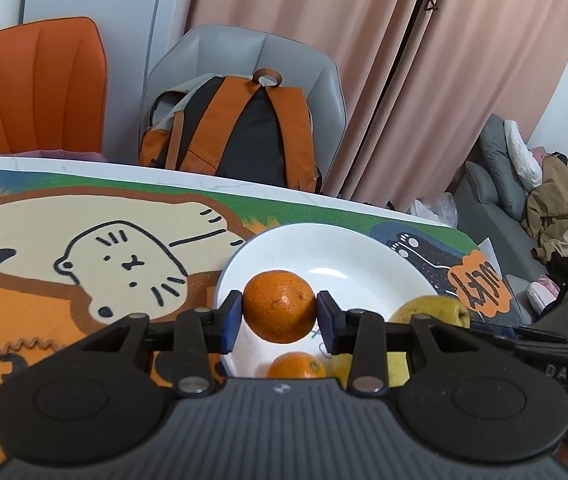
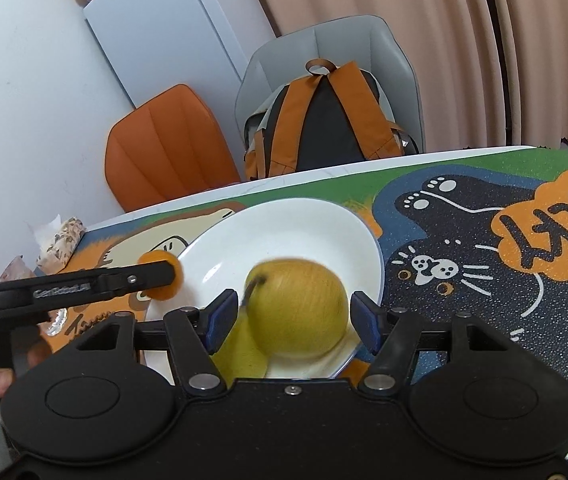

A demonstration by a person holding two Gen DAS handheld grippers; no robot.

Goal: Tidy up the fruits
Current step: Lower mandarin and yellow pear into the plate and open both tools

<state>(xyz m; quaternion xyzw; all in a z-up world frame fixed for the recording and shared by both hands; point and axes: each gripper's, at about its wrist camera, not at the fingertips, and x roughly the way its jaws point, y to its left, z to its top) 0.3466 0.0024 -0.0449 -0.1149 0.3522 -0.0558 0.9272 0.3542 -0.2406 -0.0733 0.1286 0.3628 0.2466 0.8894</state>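
On the left, the left gripper (image 1: 279,316) has its blue pads pressed on either side of an orange (image 1: 278,306), narrowed to the fruit's width and carrying it above the near part of the white plate (image 1: 364,252), presumably so it can be set down with the rest; just below it a second orange (image 1: 297,365) already lies on the plate, so the fruits seem to be gathered there by design; further right, the right gripper (image 2: 291,322) stands roughly half open around a yellow pear (image 2: 298,307), stem toward the left; a thin gap shows beside the right pad, and the pear is blurred, so I cannot tell whether it is gripped or just released onto the plate; the cat-patterned mat (image 2: 484,300) beneath keeps the plate steady on the table.
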